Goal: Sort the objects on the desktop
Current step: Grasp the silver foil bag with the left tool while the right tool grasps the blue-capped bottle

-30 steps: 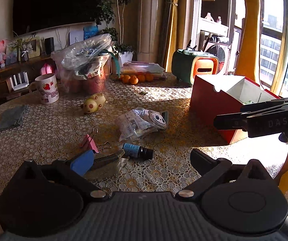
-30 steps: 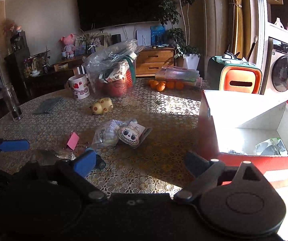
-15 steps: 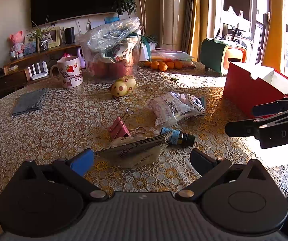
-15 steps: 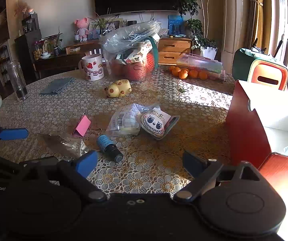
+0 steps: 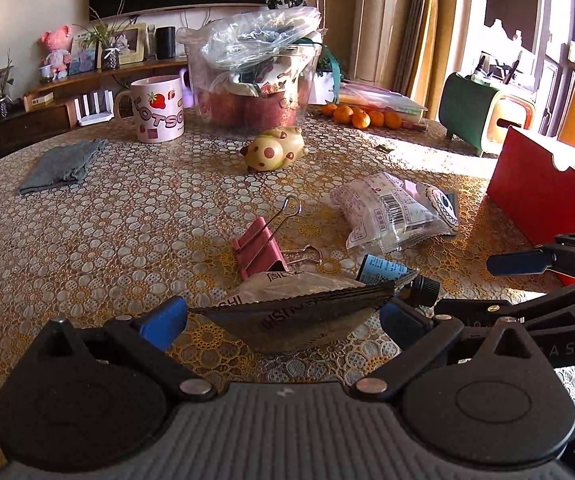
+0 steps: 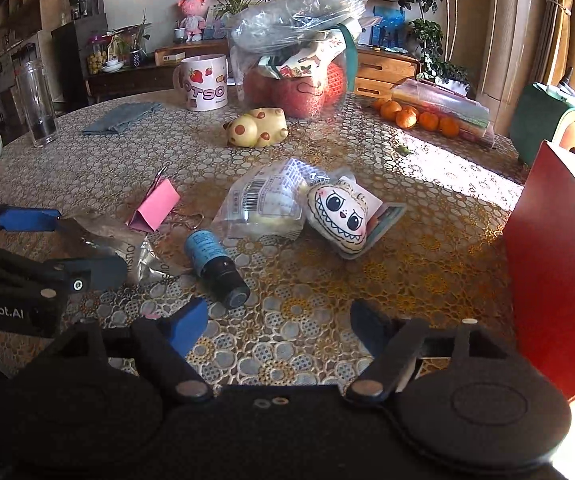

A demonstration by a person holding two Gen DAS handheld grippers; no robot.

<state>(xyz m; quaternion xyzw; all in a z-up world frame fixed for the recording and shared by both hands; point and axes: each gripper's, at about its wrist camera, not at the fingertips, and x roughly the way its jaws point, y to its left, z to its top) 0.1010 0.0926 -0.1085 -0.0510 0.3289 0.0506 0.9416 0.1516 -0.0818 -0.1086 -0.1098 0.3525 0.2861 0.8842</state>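
Observation:
A crumpled foil sachet [image 5: 299, 312] lies on the lace tablecloth between the wide-set fingers of my left gripper [image 5: 283, 320], which is open; whether the pads touch it I cannot tell. The right wrist view shows that gripper [image 6: 63, 244] at the left, around the sachet [image 6: 107, 236]. A blue bottle with a black cap [image 6: 215, 264] lies just ahead of my right gripper [image 6: 277, 324], whose jaws are closing with nothing between them. A pink binder clip [image 5: 259, 252], a snack packet [image 6: 263, 208] and a toothy plush pouch [image 6: 343, 216] lie beyond.
A red open box [image 6: 555, 260] stands at the right. Further back are a yellow spotted toy [image 5: 275, 152], a strawberry mug [image 5: 155, 108], a bulging plastic bag [image 5: 255, 76], a grey cloth [image 5: 63, 164], a drinking glass [image 6: 39, 104] and oranges [image 6: 415, 116].
Both grippers have sunk toward the table and moved in on the clutter. The sachet now lies between the left fingers. The right jaws have narrowed.

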